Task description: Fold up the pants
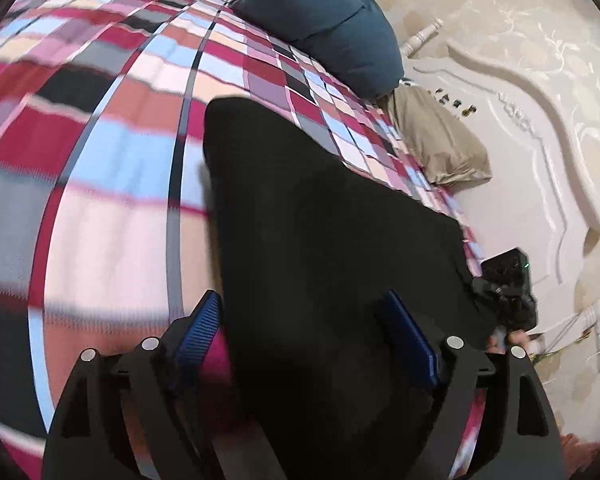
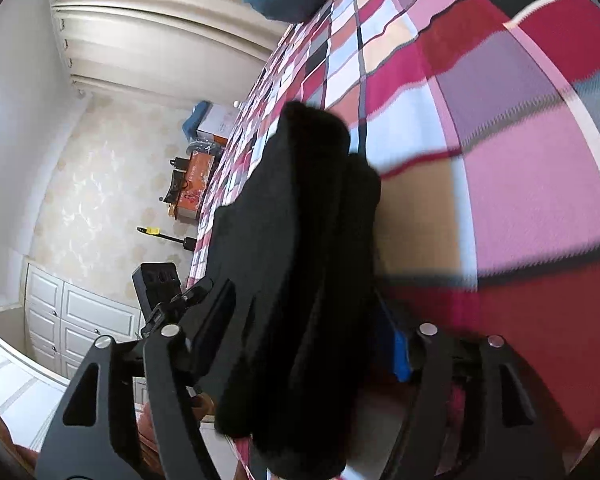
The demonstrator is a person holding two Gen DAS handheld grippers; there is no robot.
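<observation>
Both grippers — left [image 1: 304,332], right [image 2: 312,320] — had fingers apart around the black pants [image 1: 320,220]; best let go cleanly, leaving the fold flat on the bed [image 1: 112,140].

Pants [image 1: 332,248]: black cloth, matt, soft. Bed cover [image 1: 112,168]: woven checked cloth, matt. Fingers [image 1: 198,332]: ribbed blue pads, matt black plastic frame. Pillow [image 1: 332,24]: teal cloth. Headboard [image 1: 520,168]: glossy white, carved.
</observation>
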